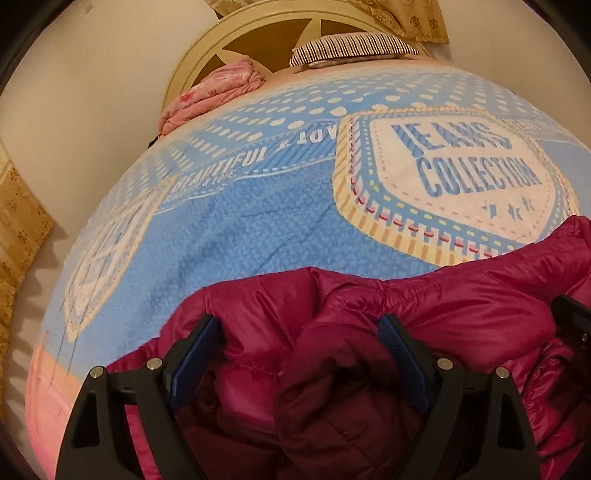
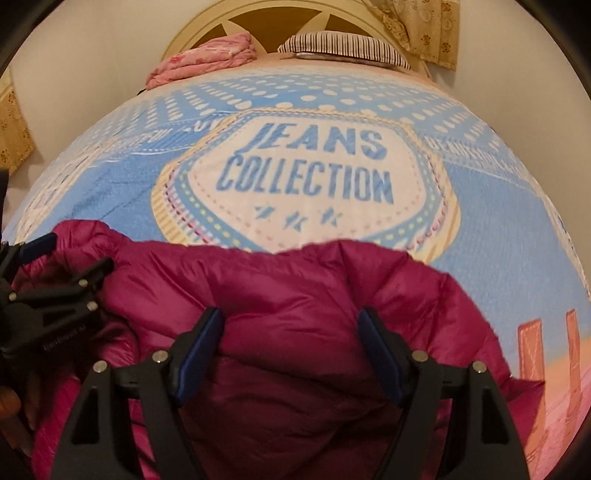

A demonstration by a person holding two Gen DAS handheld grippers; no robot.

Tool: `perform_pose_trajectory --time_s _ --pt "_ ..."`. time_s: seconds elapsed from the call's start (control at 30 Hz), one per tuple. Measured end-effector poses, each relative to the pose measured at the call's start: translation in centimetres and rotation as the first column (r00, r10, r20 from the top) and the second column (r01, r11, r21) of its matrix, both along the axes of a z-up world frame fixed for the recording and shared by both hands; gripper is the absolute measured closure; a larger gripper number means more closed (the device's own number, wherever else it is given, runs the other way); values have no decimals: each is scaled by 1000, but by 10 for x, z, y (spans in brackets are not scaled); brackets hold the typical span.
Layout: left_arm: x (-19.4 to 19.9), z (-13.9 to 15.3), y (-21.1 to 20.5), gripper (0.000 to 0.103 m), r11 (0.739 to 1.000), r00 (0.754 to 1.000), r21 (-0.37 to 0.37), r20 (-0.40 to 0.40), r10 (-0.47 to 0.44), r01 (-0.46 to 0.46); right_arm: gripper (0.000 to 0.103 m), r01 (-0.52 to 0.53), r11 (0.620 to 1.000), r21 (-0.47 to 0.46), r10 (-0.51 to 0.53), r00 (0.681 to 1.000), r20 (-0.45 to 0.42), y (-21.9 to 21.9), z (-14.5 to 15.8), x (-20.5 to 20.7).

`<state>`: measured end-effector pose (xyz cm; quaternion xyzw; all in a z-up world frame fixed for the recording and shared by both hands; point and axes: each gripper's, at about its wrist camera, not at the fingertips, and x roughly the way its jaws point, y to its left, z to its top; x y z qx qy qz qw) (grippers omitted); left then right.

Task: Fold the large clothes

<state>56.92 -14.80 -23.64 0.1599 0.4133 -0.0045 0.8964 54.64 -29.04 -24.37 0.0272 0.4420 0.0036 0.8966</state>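
The blue-padded fingers [image 1: 194,354] of the left gripper [image 1: 299,328] stand wide apart, low in the left wrist view, with a bunched fold of the magenta puffer jacket [image 1: 332,306] rising between them; the pads do not press on it. The right gripper [image 2: 291,325] likewise has its fingers [image 2: 201,343] spread wide over the jacket's smooth quilted surface, gripping nothing.

The jacket lies heaped across the bottom of both views on a blue bedspread [image 2: 491,229] printed with a "JEANS COLLECTION" badge, its upper edge overlapping the lower part of that badge.

In the right wrist view the left gripper shows at the left edge, over the jacket's left end.

At the top of the frame, against the cream headboard [image 2: 192,33], sit a folded pink blanket [image 2: 207,59] and a striped pillow [image 2: 343,46].
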Motion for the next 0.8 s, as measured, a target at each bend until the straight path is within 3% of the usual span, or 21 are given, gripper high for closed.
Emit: perform_pose_trajectory --time_s 0.5,0.8 --pt "2 -8 4 6 999 999 -23 42 31 -30 22 11 999 -37 -10 1000 29 4 -15 1" --pt "1 -9 1 5 999 998 11 57 34 -34 21 13 999 -40 -11 999 32 6 -16 2"
